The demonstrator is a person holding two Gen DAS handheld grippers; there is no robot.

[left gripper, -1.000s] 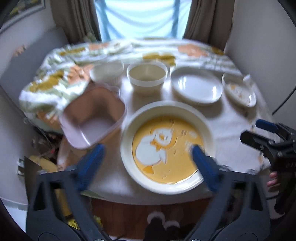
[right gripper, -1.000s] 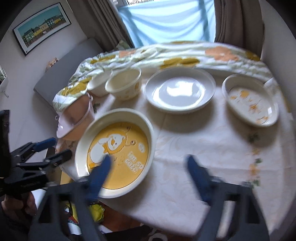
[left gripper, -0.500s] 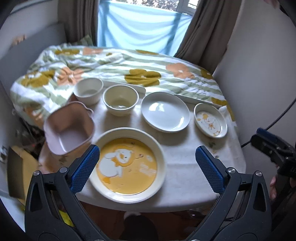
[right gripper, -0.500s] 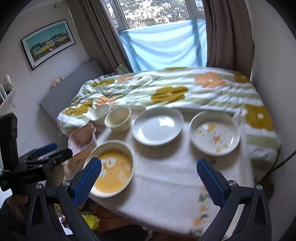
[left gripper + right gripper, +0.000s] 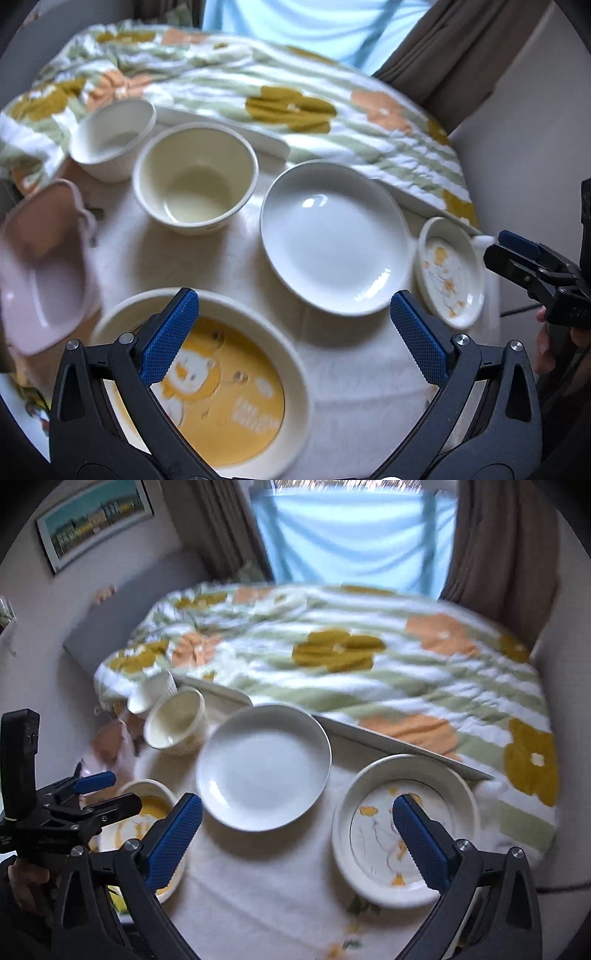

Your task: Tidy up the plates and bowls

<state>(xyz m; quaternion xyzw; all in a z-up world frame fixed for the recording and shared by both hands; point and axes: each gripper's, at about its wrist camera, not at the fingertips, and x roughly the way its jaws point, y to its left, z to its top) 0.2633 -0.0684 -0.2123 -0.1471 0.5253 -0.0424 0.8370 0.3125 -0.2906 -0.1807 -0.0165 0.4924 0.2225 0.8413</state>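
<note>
Both grippers hover over the worktop, jaws apart and empty.

The left gripper [image 5: 291,339] is above the yellow plate [image 5: 221,398] at the near edge; the right gripper [image 5: 295,834] is between the white plate [image 5: 262,768] and the small patterned plate [image 5: 402,830]; two bowls [image 5: 195,177] stand at the far edge.

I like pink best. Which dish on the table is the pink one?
The squarish pink bowl at the table's left edge, beside the lion plate. All the other dishes are white or cream.
</note>
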